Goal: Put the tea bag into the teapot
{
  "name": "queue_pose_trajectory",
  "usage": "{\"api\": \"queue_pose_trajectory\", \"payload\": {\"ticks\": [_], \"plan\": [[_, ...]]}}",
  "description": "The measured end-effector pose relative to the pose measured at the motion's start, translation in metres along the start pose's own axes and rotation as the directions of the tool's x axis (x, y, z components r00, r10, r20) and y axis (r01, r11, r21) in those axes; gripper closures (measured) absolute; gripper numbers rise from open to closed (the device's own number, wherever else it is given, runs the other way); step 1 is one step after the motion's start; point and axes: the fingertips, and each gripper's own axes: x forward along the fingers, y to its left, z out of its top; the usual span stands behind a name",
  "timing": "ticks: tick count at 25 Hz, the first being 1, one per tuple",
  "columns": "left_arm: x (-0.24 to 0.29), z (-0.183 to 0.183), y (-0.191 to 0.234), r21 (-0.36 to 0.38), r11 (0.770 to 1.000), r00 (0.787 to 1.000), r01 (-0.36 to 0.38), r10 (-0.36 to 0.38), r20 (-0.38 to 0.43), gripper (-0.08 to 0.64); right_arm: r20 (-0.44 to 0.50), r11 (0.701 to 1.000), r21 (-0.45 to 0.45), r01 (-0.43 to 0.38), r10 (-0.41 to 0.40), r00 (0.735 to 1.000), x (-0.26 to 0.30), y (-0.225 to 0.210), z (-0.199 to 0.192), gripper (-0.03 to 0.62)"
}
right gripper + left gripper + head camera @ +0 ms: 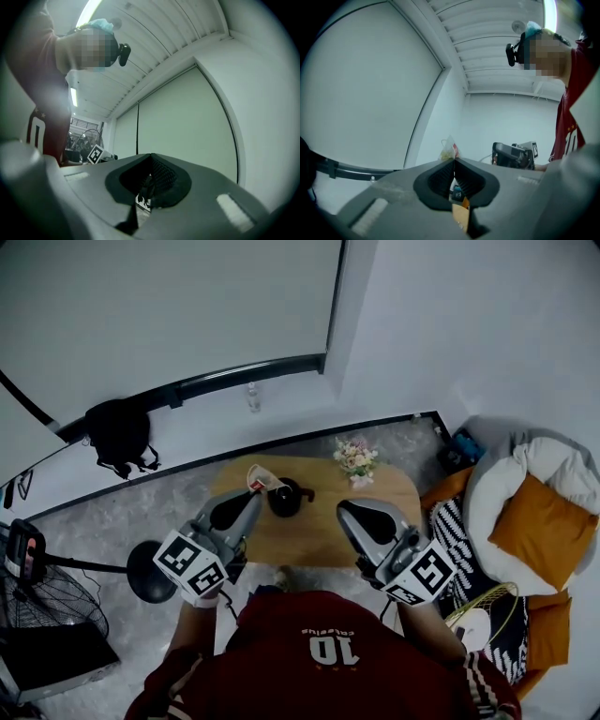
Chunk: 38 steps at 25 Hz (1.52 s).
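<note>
One thin pinch of the left hand-held gripper point(453, 161) holds the tea bag point(449, 151), which may slip short of the teapot point(284, 499); the right hand-held gripper point(150, 158) is clenched empty.

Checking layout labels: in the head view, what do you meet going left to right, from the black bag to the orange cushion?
black bag → tea bag → teapot → flowers → orange cushion
</note>
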Motion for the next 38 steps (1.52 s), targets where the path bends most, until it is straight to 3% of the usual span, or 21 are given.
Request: {"api": "queue_pose_trajectory", "payload": {"ticks": [16, 38], "plan": [[0.017, -0.023, 0.028, 0.023, 0.998, 0.997, 0.054, -0.053, -0.062, 0.555, -0.011, 0.999, 0.012, 0.047, -0.047, 0.999, 0.021, -0.006, -0.023, 0.592], [0.064, -0.115, 0.107, 0.089, 0.986, 0.97, 0.144, -0.123, -0.208, 0.555, -0.084, 0.987, 0.026, 0.158, -0.155, 0.984, 0.048, -0.041, -0.072, 0.592]]}}
